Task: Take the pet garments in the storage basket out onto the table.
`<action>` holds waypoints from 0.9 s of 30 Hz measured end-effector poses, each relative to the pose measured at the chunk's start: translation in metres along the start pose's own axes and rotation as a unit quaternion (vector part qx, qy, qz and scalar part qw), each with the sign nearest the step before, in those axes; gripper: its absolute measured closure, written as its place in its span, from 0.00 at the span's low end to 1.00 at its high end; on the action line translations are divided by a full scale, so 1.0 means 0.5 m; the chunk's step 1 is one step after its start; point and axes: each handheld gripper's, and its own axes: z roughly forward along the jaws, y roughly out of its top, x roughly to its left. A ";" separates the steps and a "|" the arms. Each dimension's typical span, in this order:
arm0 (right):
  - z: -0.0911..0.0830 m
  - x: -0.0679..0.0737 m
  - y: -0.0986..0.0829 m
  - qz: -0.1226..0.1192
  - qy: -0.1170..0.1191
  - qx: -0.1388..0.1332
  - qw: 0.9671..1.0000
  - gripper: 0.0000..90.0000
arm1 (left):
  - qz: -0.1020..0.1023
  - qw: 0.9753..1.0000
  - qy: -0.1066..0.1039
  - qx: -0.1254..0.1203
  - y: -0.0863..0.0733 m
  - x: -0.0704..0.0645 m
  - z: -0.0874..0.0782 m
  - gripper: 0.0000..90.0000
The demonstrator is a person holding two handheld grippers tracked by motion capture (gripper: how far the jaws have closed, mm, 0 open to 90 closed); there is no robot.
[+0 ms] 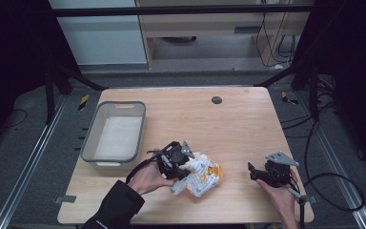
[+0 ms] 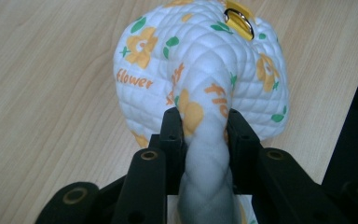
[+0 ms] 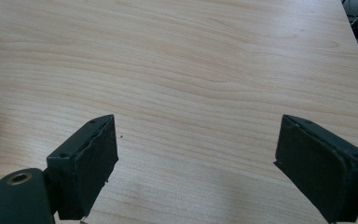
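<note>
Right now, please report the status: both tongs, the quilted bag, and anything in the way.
Left tongs shut on white quilted flower-print bag, pinching a fold. Right tongs open over bare wooden table. Grey plastic bin sits left of the bag, nothing between.

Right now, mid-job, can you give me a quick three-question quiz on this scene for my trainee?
1. True or false: the left gripper is clamped on a fold of the quilted floral pouch.
2. The right gripper has its jaws: A) shut on the pouch, B) open over bare table, C) inside the bin.
3. Which side of the table holds the grey plastic bin?

Key: 1 true; 2 B; 3 the person's left.
</note>
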 end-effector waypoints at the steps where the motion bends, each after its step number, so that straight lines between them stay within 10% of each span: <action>1: 0.000 0.001 0.000 0.001 0.000 0.000 1.000 0.14 | 0.002 1.000 -0.001 0.002 -0.002 0.000 0.004 0.78; 27: 0.001 0.002 -0.001 0.001 0.002 0.004 1.000 0.14 | 0.008 1.000 -0.004 -0.001 -0.029 0.003 0.018 0.37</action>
